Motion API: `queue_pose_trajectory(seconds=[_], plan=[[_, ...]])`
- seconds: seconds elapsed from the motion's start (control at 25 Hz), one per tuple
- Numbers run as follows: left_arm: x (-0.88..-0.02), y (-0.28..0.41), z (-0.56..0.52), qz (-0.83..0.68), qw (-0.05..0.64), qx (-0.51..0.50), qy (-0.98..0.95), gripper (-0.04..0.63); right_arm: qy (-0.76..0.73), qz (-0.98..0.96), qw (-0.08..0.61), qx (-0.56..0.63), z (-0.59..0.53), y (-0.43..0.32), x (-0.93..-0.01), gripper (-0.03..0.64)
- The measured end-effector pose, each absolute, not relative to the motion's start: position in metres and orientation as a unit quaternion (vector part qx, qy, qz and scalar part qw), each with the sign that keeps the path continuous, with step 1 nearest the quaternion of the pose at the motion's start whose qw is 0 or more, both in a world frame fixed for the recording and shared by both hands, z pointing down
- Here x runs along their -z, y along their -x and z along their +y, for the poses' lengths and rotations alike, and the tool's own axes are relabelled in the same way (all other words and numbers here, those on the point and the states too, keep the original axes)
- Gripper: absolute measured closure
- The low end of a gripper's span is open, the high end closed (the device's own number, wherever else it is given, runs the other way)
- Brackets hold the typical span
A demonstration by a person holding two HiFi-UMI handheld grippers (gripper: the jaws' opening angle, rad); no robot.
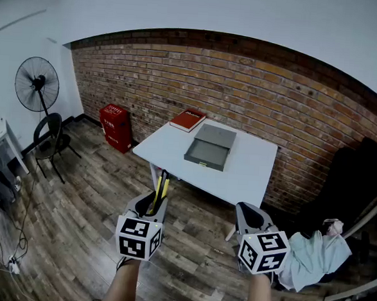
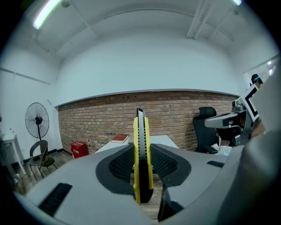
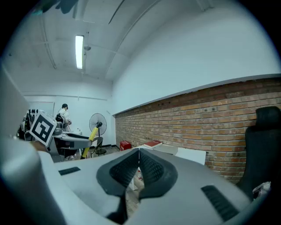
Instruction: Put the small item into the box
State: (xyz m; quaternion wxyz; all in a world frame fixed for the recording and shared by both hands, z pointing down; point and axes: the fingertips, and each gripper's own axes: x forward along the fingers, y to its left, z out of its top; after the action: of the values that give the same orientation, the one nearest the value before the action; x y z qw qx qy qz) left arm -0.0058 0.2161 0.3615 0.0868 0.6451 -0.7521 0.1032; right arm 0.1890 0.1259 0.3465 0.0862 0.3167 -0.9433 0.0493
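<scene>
A grey open-topped box (image 1: 209, 147) sits on the white table (image 1: 254, 174) ahead of me, next to a red book (image 1: 188, 119). My left gripper (image 1: 151, 207) is well short of the table, over the wooden floor, and is shut on a yellow and black utility knife (image 1: 160, 190). In the left gripper view the knife (image 2: 141, 154) stands on edge, clamped between the dark pads (image 2: 120, 166). My right gripper (image 1: 251, 217) hovers level with the left one; its jaws (image 3: 138, 167) are shut together with nothing between them.
A standing fan (image 1: 37, 84), a small dark chair (image 1: 50, 137) and a red crate (image 1: 116, 127) stand at the left by the brick wall. A black office chair (image 1: 354, 181) with cloth draped nearby is at the right. Cables lie on the floor at the lower left.
</scene>
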Motion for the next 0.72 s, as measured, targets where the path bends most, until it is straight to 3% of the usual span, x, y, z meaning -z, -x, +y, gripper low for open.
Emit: queue_pose_trajectory(seconds=[0.72], plan=[[-0.370,0.041,0.202,-0.740,0.094,-0.097,-0.659,0.466,-0.332,-0.938,0.088,-0.044,0.119,-0.158,-0.344,0.597]])
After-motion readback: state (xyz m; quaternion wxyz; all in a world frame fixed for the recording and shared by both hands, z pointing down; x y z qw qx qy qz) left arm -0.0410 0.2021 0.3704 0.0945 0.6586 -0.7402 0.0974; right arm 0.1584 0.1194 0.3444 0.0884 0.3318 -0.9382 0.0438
